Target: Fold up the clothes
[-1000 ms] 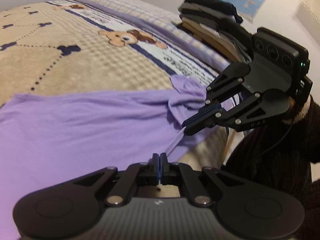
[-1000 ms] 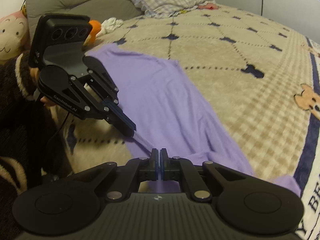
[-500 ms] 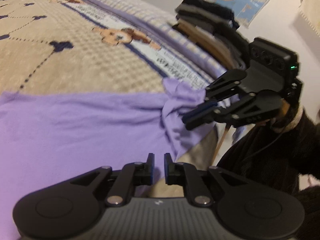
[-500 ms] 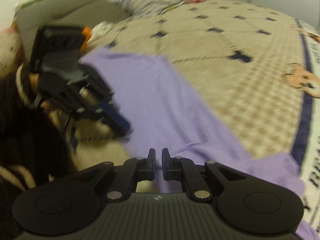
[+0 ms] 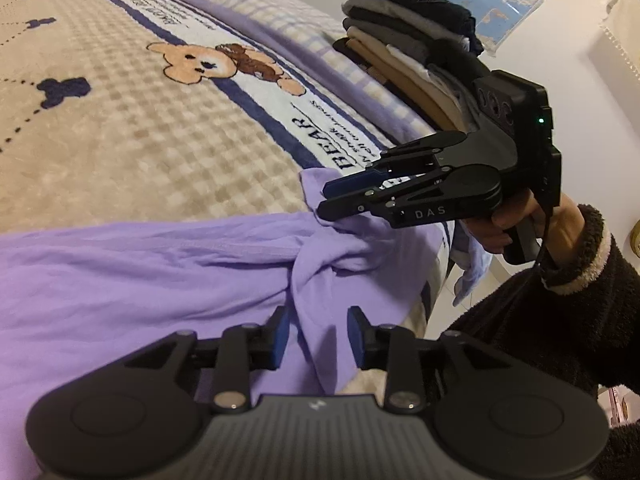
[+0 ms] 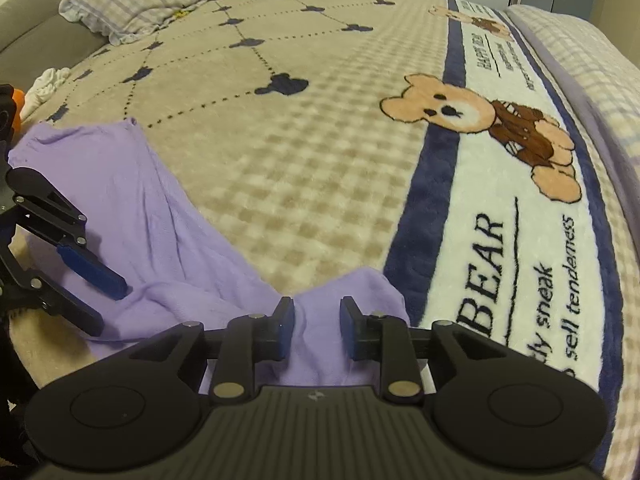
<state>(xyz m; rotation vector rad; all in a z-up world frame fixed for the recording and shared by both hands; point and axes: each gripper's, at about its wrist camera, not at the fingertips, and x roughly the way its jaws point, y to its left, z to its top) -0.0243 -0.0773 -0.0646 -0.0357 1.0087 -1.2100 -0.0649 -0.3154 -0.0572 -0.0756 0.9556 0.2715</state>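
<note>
Now my left gripper [image 5: 316,334] hangs over the purple garment [image 5: 120,280], which lies spread on the bear-print blanket [image 5: 140,128] at the bed's edge; its jaws are opening, gripping nothing. Further right, my right gripper [image 5: 326,202] is opening too, its pads off the bunched cloth beneath. Folded clothes [image 5: 408,40] are stacked behind.

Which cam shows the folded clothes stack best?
Left wrist view: the folded clothes stack sits unobstructed near the far edge of the bed, layers distinguishable. The right wrist view does not show it at all.
</note>
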